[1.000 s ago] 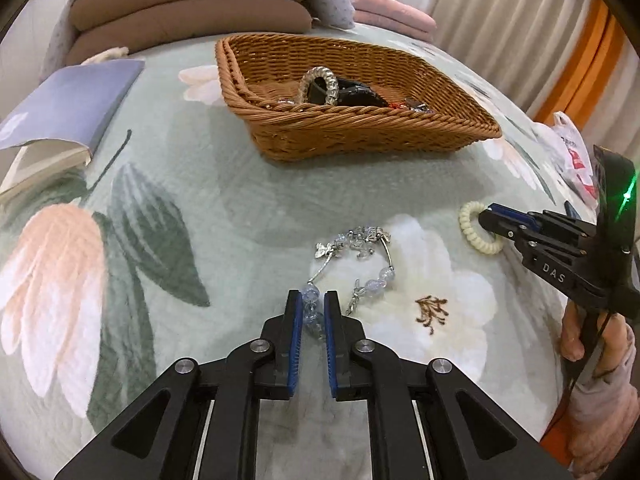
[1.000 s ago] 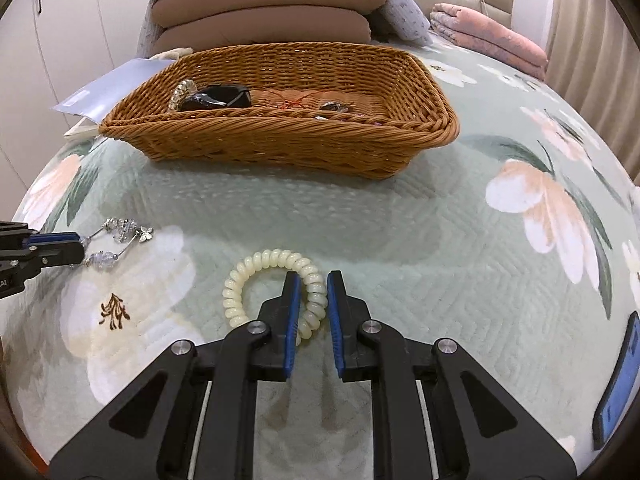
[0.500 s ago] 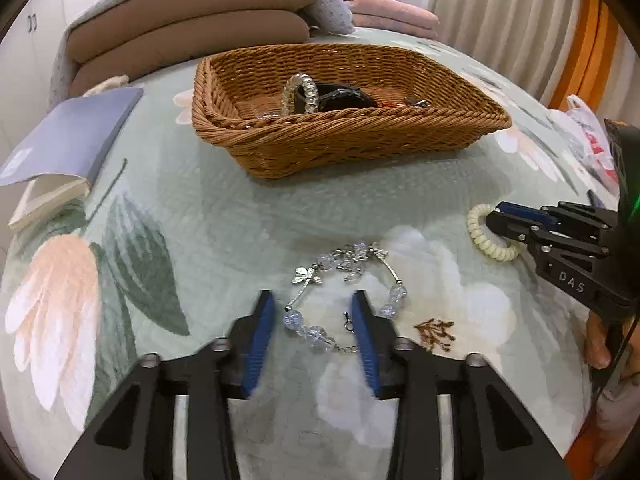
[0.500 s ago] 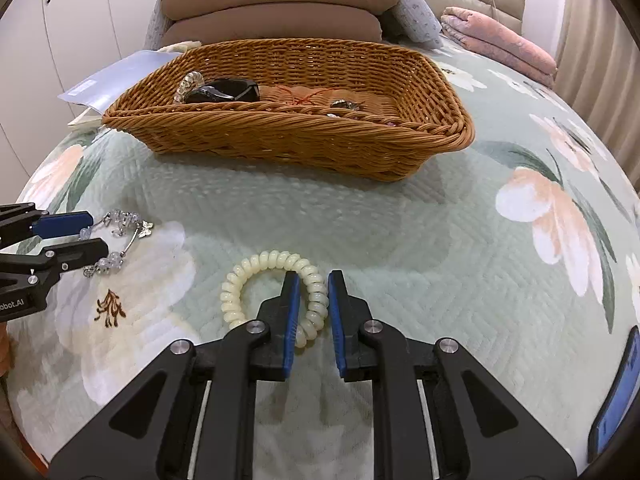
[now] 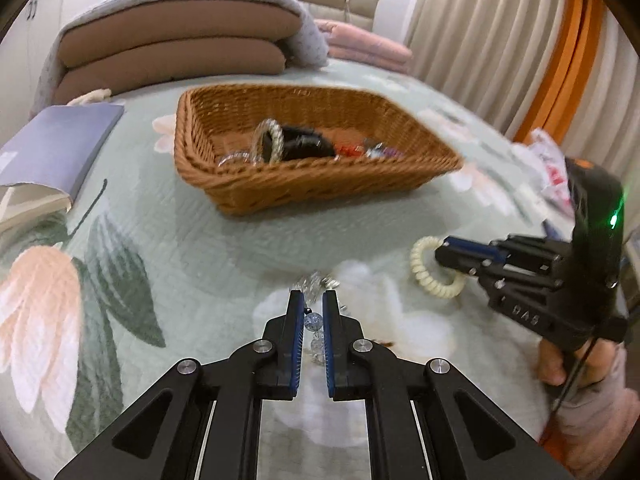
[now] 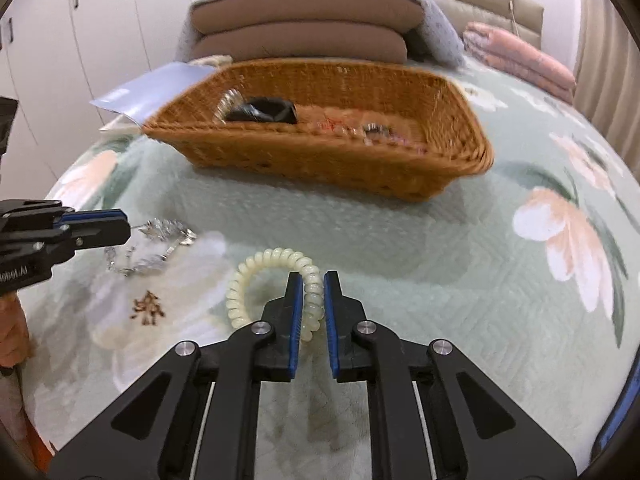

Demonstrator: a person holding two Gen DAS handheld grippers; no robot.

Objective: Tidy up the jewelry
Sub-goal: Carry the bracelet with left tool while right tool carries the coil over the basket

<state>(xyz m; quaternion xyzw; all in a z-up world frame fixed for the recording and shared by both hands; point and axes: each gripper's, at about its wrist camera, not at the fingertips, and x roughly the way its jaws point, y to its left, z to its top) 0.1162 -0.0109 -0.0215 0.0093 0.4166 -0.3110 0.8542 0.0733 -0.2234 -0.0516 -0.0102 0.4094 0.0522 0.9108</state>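
Note:
My left gripper is shut on a crystal bead bracelet, whose beads sit between the blue pads while the rest trails onto the bedspread. The bracelet also shows in the right wrist view. My right gripper is shut on a cream spiral hair tie, lifted slightly off the bed; the tie also shows in the left wrist view. A wicker basket stands beyond, holding a bangle, a black item and small jewelry.
A blue-grey book lies left of the basket. Stacked brown cushions and folded pink blankets lie at the back. Curtains hang at right. The floral bedspread lies all around.
My left gripper opened half a second ago and has closed again on the bracelet's beads. Both grippers have risen and tilted; the basket looks blurred from the motion.

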